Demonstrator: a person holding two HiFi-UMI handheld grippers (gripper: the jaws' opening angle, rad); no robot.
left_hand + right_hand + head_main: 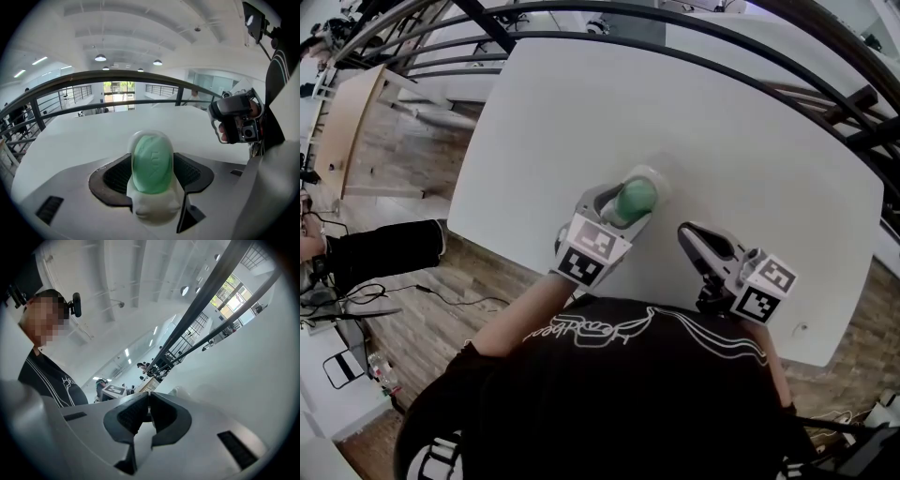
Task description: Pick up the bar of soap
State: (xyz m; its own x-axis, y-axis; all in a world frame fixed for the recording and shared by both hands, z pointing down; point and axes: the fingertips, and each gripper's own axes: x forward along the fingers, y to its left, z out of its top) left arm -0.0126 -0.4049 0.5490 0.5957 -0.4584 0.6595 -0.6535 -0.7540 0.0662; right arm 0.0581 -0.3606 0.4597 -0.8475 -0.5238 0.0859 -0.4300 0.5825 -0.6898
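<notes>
A green oval bar of soap [635,199] [152,164] stands on end in a pale, translucent soap dish [153,208] on the white table [581,103]. My left gripper [624,208] [152,177] has its jaws spread wide, one on each side of the soap and dish. The dark pads [116,176] flank the dish closely, without a visible squeeze. My right gripper [687,233] [149,405] hovers to the right of the soap, near the table's front edge. It is shut, with nothing between its fingers.
Dark metal railings [694,37] curve around the table's far side. Wooden floor and a desk [342,122] lie to the left. The person's black shirt [628,394] hides the table's near edge. The right gripper [236,123] shows at the right of the left gripper view.
</notes>
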